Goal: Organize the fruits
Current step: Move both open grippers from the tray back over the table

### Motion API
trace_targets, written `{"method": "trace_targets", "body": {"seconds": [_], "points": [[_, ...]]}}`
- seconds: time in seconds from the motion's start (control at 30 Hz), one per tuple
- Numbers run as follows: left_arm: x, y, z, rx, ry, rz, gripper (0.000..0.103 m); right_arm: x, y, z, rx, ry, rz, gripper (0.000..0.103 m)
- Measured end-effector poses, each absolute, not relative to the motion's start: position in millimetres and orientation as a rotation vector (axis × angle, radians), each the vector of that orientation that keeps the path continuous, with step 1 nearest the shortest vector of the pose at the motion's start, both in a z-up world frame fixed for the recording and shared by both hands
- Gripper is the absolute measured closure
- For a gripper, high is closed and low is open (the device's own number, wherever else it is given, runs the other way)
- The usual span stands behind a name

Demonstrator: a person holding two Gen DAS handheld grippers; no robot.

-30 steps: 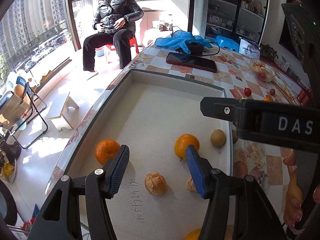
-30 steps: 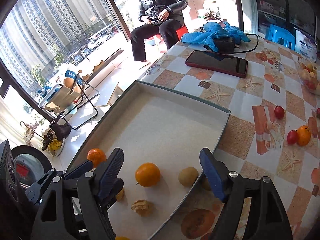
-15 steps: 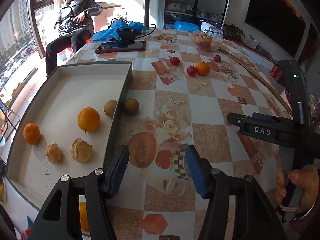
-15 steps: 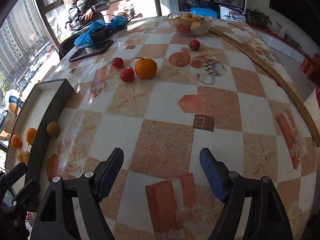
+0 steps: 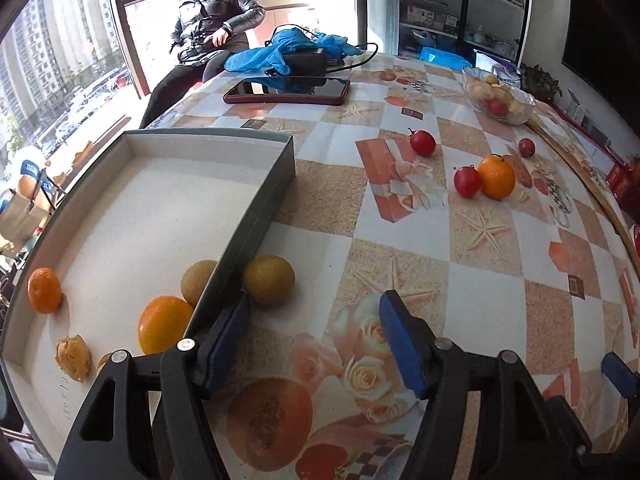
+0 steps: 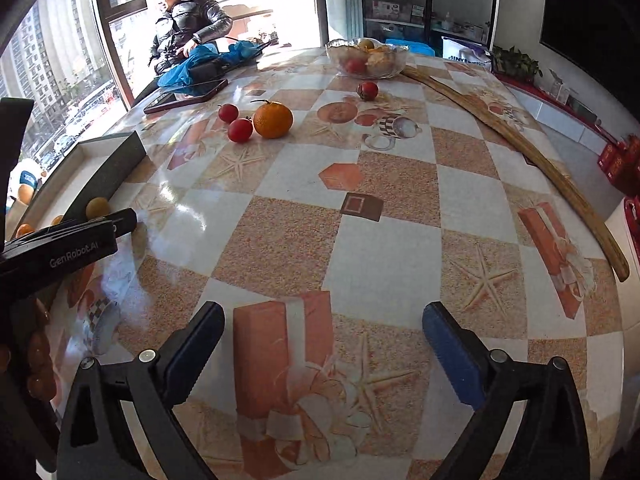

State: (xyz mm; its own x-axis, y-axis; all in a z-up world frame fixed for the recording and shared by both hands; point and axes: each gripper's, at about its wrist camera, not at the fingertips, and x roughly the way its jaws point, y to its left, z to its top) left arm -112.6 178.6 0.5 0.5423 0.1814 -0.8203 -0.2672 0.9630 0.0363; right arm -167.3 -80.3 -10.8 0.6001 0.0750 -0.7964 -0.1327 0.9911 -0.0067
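Note:
A grey tray (image 5: 280,184) on the table's left holds two oranges (image 5: 164,322), a brown round fruit (image 5: 198,282) and dried husks (image 5: 73,357). Another brown round fruit (image 5: 269,280) lies on the table just outside the tray wall, right in front of my left gripper (image 5: 316,320), which is open and empty. Farther off lie an orange (image 5: 496,176) (image 6: 273,120) and three small red fruits (image 5: 466,181) (image 6: 240,130). My right gripper (image 6: 320,332) is open and empty above bare tablecloth.
A glass bowl of fruit (image 6: 368,58) stands at the far end. A phone (image 5: 286,92), a blue cloth (image 5: 288,50) and a power pack lie far left. A wooden stick (image 6: 516,152) runs along the right edge. A person (image 5: 212,24) sits by the window.
Both grippers have swung from over the tray to the right over the table. The left one has since come back close to the brown fruit beside the tray wall.

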Motion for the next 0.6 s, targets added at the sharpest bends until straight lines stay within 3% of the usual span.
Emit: {"method": "trace_targets", "body": {"seconds": [0.03,0.07,0.1,0.13,0.17,0.6], "points": [[-108.3,178.4,0.4,-0.104,0.958,0.273,0.033,-167.6,-81.6,-10.5,-0.058,0.916,0.126,0.003],[-105.4,178.4,0.3,-0.118,0.955,0.267,0.046,-167.9,-82.9,-10.2,-0.05,0.912,0.132,0.003],[-104.3,177.6,1.3,-0.116,0.947,0.267,0.05,-168.4,-83.6,-10.1,-0.045,0.909,0.136,0.003],[-104.1,177.1,1.5,-0.122,0.955,0.236,0.081,-169.6,-84.2,-10.0,-0.04,0.906,0.139,0.003],[-105.6,177.1,1.8,-0.138,0.964,0.198,0.101,-170.3,-84.5,-9.8,-0.035,0.903,0.141,0.003],[-173.3,172.4,3.1,-0.183,0.945,-0.011,0.101,-171.6,-86.0,-9.8,-0.018,0.894,0.148,0.001]]}}
